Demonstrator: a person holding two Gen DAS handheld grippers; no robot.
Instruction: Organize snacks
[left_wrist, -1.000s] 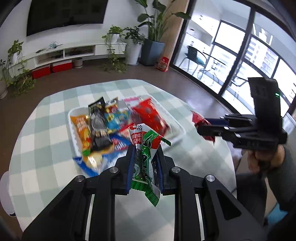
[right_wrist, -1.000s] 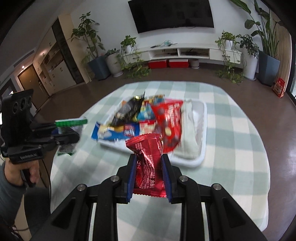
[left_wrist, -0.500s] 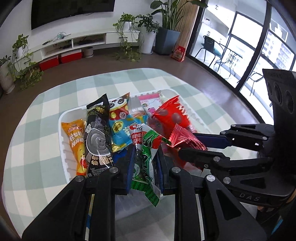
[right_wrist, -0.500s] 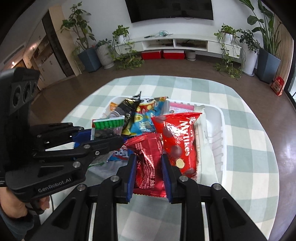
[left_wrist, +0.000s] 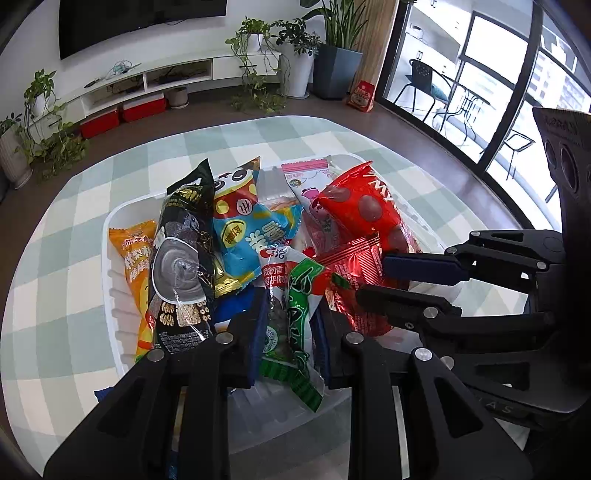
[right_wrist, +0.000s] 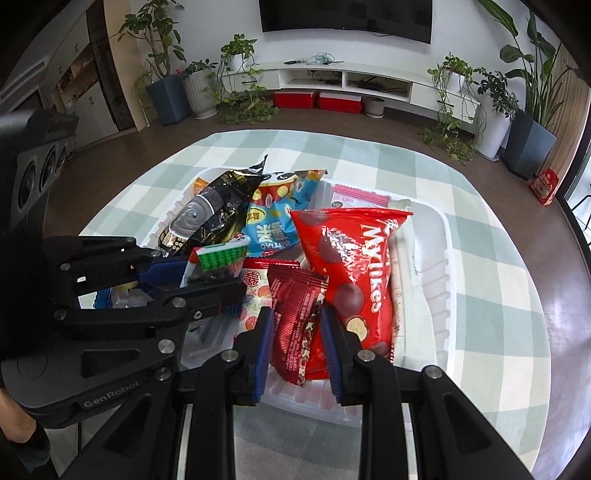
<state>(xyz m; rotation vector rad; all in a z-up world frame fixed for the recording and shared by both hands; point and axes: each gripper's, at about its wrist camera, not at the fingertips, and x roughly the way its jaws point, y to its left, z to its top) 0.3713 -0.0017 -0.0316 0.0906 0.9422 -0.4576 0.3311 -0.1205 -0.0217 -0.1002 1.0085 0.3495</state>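
Observation:
A white tray (left_wrist: 110, 229) on the checked table holds several snack packets: an orange one (left_wrist: 135, 254), a black one (left_wrist: 184, 258), a blue one (left_wrist: 243, 229) and a big red Mylikes bag (right_wrist: 351, 266). My left gripper (left_wrist: 290, 325) is shut on a green and white packet (left_wrist: 291, 314) over the tray's near end. My right gripper (right_wrist: 297, 332) is shut on a small red packet (right_wrist: 295, 314), beside the Mylikes bag. Each gripper shows in the other's view, the right (left_wrist: 373, 278) and the left (right_wrist: 218, 273).
The round table with a green checked cloth (right_wrist: 498, 295) stands in a living room. A TV shelf (right_wrist: 351, 77) and potted plants (right_wrist: 491, 110) line the far wall. A glass wall (left_wrist: 480, 92) is on the right.
Both grippers have moved in over the tray with their packets and now sit close together above its near end. Both stay shut.

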